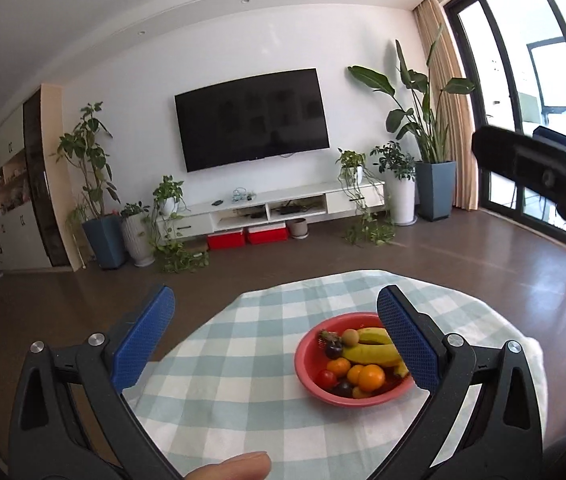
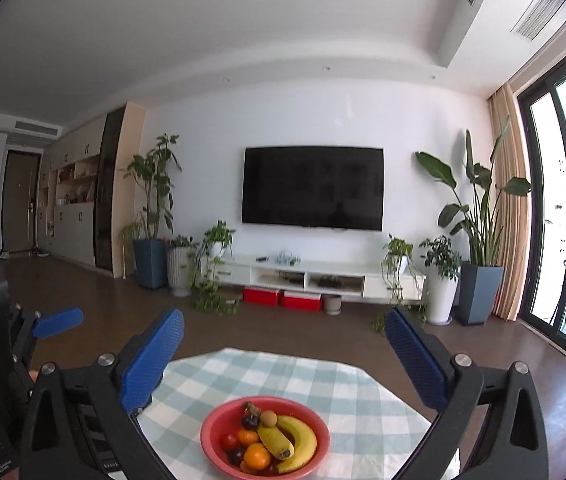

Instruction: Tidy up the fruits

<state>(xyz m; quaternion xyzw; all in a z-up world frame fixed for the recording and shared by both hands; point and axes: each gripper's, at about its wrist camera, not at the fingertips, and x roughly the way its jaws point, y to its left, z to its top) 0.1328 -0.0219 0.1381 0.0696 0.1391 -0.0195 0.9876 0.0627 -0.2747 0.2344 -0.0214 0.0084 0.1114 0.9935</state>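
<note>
Only from the left wrist shows a thumb [image 1: 239, 466]; both grippers' fingers [image 1: 405, 340] [image 2: 153, 360] gape, empty.

Bowl [image 1: 307, 364]: right pad of the left gripper [image 1: 275, 344] hides its right rim.
Bananas [image 1: 375, 346]: partly covered there.
Thumb [image 1: 231, 468]: cut by bottom edge.

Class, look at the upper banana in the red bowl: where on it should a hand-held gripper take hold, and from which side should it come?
Grip the upper banana across its thick middle, coming from above. It lies on top of the other fruit in the red bowl, so its middle is exposed, while the rim blocks any sideways approach.
</note>
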